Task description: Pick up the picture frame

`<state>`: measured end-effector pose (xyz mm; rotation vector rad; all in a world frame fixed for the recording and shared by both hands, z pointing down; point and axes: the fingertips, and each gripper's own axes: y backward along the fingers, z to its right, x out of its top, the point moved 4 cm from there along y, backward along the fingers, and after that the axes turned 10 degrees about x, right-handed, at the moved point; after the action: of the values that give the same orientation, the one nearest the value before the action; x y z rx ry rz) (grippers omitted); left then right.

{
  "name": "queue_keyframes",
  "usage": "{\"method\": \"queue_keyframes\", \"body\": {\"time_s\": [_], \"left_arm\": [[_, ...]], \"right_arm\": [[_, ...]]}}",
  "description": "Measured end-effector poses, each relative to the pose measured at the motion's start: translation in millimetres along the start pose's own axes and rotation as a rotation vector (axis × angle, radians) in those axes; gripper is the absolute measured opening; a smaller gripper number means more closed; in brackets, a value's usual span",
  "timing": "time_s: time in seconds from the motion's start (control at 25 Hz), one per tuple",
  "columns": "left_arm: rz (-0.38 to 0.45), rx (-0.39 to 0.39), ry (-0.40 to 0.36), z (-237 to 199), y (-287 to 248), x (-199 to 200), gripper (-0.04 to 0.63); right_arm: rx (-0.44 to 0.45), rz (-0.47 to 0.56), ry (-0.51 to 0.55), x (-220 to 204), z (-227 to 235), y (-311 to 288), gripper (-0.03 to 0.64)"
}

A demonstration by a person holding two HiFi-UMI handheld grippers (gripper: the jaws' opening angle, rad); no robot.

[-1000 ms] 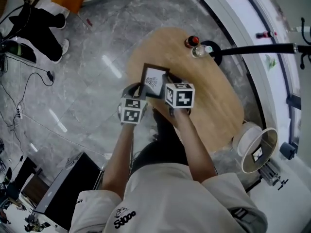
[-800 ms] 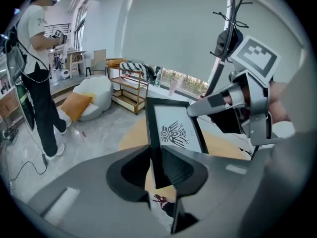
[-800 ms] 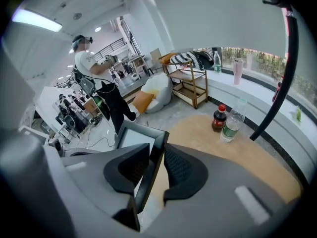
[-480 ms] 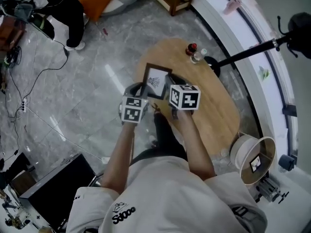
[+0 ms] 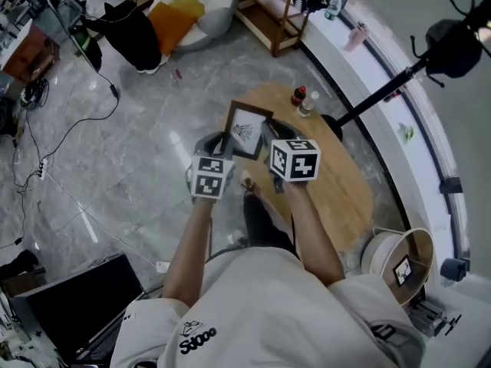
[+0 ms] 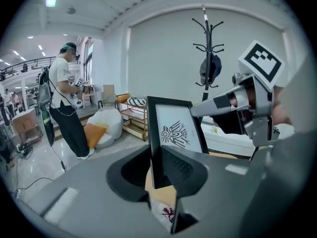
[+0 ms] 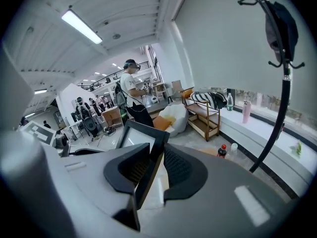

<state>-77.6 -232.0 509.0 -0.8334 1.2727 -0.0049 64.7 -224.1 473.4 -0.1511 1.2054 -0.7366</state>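
The picture frame (image 5: 247,129) has a dark rim and a white sheet with a black bird-like drawing. It is held upright in the air above the near end of the oval wooden table (image 5: 341,186). My left gripper (image 5: 222,141) is shut on its left edge, and the rim sits between the pads in the left gripper view (image 6: 159,168). My right gripper (image 5: 270,135) is shut on its right edge, with the rim wedged between the pads in the right gripper view (image 7: 154,168). The frame (image 6: 174,130) faces the left gripper view; its back and edge (image 7: 143,135) show in the right gripper view.
A red-capped bottle (image 5: 298,96) and a clear bottle (image 5: 309,103) stand at the table's far end, beside a black coat stand (image 5: 383,90). A wooden shelf (image 5: 268,10), a beanbag (image 5: 192,10), a standing person (image 6: 64,108), floor cables and a black case (image 5: 77,305) surround the table.
Both grippers have risen together with the picture frame held between them. The table and floor now look farther below, and more of the room shows.
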Motion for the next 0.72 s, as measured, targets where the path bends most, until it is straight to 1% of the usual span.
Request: {"method": "queue_keyframes", "body": {"time_s": [0.12, 0.28, 0.56, 0.72], "left_arm": [[0.071, 0.017, -0.013, -5, 27, 17, 0.077], [0.146, 0.03, -0.027, -14, 72, 27, 0.077], [0.281, 0.074, -0.057, -16, 128, 66, 0.075], [0.362, 0.103, -0.09, -19, 161, 83, 0.076]], "right_arm": [[0.008, 0.052, 0.056, 16, -25, 20, 0.094], [0.014, 0.109, 0.118, 25, -68, 49, 0.094], [0.034, 0.217, 0.252, 59, -113, 95, 0.094], [0.05, 0.273, 0.304, 71, -139, 118, 0.094]]}}
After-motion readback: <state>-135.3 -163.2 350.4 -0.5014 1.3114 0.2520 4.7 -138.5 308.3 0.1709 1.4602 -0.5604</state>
